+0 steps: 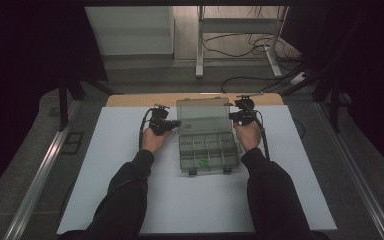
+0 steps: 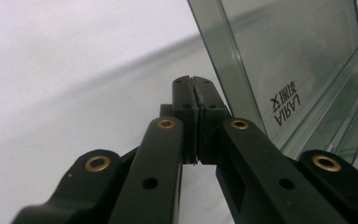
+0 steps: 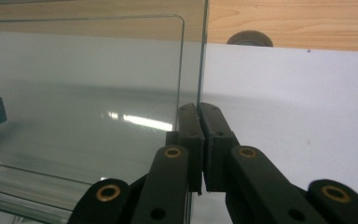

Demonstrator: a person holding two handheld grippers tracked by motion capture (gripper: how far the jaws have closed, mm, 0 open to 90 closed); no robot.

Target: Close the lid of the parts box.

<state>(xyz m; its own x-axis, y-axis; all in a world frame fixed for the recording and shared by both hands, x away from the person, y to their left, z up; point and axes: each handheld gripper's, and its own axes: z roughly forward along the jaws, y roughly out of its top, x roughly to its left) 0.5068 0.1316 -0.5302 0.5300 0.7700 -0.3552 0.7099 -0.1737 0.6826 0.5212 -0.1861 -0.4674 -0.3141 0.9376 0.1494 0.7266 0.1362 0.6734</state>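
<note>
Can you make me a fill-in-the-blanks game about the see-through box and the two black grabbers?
1. The lid of the compartment box is ____.
2. The jaws of the left gripper are ____.
3. The box sits on a ____ mat.
4. The small bits in a front compartment are ____.

Missing words: open; shut; white; green

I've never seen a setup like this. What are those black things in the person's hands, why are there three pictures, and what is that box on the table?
A person holds a two-jaw tool in each hand: the left gripper and the right gripper. One camera looks down from above; one more rides on each gripper, looking along its black jaws. On the white sheet lies a clear plastic box with compartments, its lid standing open. Each gripper sits at one side edge of the lid. Both are shut; nothing shows between the jaws, so neither seems to hold anything.
</note>
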